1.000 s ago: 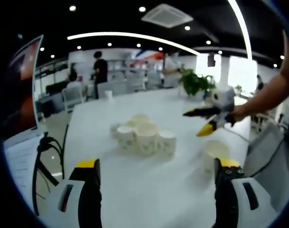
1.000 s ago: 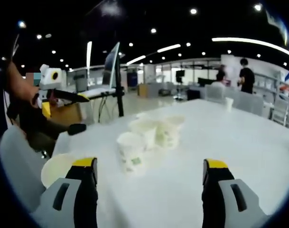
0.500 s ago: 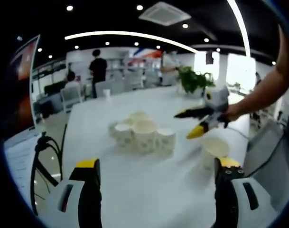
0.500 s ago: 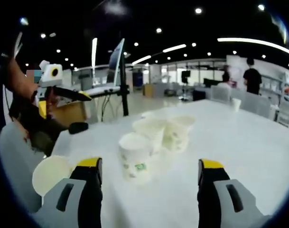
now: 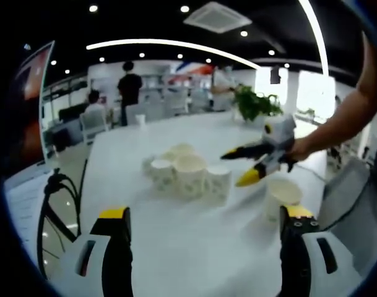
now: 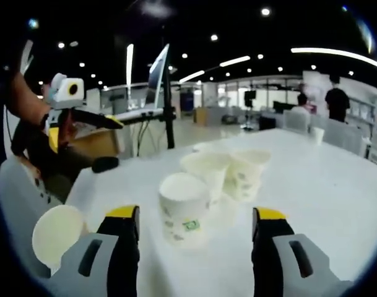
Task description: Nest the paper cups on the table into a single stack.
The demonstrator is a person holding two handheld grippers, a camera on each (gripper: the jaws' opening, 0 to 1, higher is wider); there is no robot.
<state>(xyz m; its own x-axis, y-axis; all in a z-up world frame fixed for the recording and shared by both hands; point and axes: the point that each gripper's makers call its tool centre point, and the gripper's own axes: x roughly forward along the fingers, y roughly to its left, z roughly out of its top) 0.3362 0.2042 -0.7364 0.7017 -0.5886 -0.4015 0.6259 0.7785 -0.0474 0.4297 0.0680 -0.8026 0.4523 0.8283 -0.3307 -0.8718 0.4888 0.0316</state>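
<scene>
White paper cups (image 6: 222, 173) cluster mid-frame on the bench (image 6: 324, 185); nearest cup (image 6: 184, 207) sits between our right gripper (image 6: 194, 219) jaws, spread wide, empty. Left gripper (image 5: 203, 216) released too. Approach step, we judge; next: close w/ care.

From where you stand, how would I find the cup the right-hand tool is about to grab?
Look at the white table and the cluster of paper cups near its middle. The nearest cup stands upright in front of the cluster, between the right gripper jaws, with a small green mark on its side.
</scene>
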